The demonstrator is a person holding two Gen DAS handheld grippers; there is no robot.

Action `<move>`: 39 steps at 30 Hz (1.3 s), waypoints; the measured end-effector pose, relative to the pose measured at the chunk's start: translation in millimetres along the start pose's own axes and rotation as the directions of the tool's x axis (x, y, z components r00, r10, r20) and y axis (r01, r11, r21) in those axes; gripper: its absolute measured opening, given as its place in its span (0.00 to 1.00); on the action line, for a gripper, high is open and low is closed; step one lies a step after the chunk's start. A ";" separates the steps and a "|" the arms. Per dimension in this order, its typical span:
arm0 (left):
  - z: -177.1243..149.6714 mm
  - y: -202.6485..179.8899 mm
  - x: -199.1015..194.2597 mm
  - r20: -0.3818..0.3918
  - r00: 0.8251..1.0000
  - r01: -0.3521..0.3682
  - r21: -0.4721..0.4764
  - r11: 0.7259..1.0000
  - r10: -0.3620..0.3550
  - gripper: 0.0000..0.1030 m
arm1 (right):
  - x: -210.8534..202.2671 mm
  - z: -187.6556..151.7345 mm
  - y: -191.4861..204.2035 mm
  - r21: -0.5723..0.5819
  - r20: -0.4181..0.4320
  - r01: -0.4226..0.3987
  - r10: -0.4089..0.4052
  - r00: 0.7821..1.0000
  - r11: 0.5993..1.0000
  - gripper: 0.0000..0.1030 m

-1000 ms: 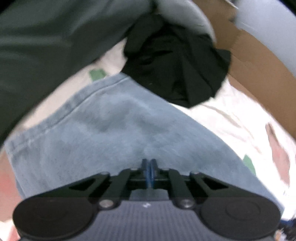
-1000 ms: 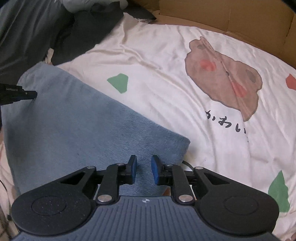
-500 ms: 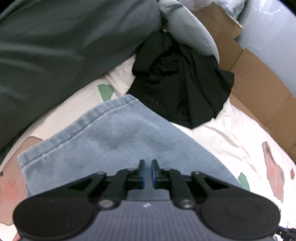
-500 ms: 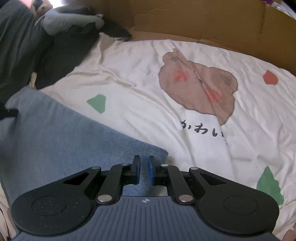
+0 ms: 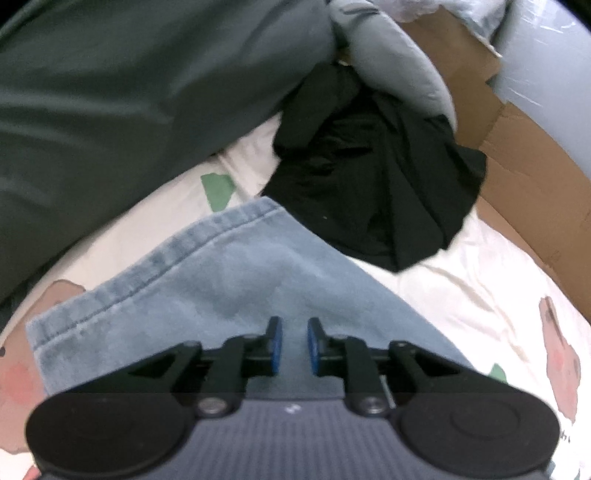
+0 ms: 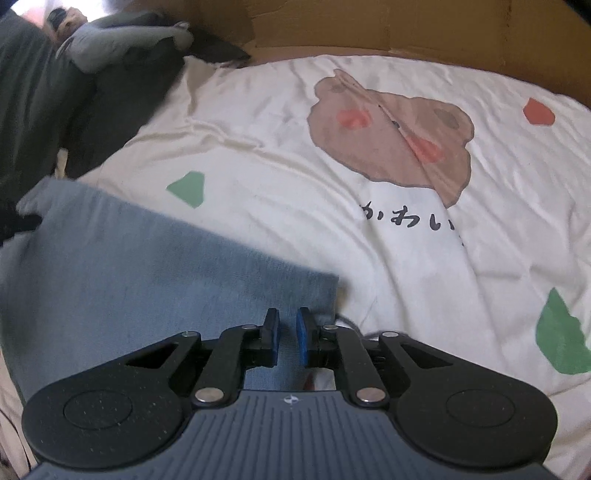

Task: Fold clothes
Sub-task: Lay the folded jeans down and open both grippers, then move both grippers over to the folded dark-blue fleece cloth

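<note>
A folded pair of light blue jeans [image 5: 240, 280] lies flat on a cream bed sheet [image 6: 295, 184] printed with bears. My left gripper [image 5: 295, 345] hovers over the middle of the denim near its stitched hem. Its jaws are opening, with a narrow gap and nothing pinched between the blue pads. My right gripper [image 6: 287, 338] sits over the near right corner of the jeans [image 6: 129, 266]. Its jaws are opening too, with only the cloth below showing through the gap. A dark fingertip [image 6: 22, 223] of the left gripper shows at the far edge of the denim.
A crumpled black garment [image 5: 376, 177] lies just beyond the jeans. A dark green duvet [image 5: 110, 92] and a grey cloth [image 5: 391, 62] are heaped behind it. Brown cardboard [image 6: 369, 26] walls the far side of the bed.
The left jaws were shut together and now stand slightly apart. The right jaws narrowed, then widened again. The right view has rolled and shows more of the sheet.
</note>
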State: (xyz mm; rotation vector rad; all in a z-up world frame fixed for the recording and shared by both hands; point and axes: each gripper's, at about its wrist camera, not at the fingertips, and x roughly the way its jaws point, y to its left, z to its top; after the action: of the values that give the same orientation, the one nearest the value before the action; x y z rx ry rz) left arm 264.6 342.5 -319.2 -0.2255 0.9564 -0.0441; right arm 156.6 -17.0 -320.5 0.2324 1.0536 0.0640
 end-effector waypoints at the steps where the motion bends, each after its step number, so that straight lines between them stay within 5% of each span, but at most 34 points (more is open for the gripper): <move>1: -2.4 -0.3 -2.7 -0.003 1.000 0.000 0.008 1.000 0.000 0.17 | -3.2 -3.0 2.6 -0.014 -0.002 -0.003 0.003 1.000 1.000 0.26; 4: -8.4 4.5 -11.5 -0.011 1.000 0.001 0.007 1.000 0.000 0.17 | -12.1 -15.6 11.1 -0.053 -0.004 -0.022 0.022 1.000 0.998 0.36; 17: -64.8 24.5 -51.9 -0.075 0.996 -0.033 0.106 0.994 0.041 0.21 | -32.8 -64.2 40.0 -0.202 -0.080 -0.129 0.115 0.990 0.971 0.37; 25: -82.6 21.8 -71.9 -0.065 0.998 -0.012 0.133 0.991 0.021 0.21 | -43.3 -87.5 63.2 -0.374 -0.137 -0.196 0.155 0.978 0.906 0.37; 33: -97.4 25.0 -75.0 -0.088 0.995 -0.022 0.164 0.986 0.037 0.21 | -56.7 -111.3 71.6 -0.402 -0.213 -0.256 0.183 0.960 0.879 0.37; 39: -123.3 22.7 -88.7 -0.157 0.987 -0.014 0.152 0.988 0.038 0.31 | -64.0 -127.5 65.3 -0.375 -0.257 -0.276 0.187 0.948 0.885 0.37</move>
State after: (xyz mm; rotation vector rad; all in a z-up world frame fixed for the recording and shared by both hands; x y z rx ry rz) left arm 111.6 355.6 -321.0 -0.0705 1.1100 -0.1113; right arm 18.2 56.5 -311.7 -0.0308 1.1968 0.5340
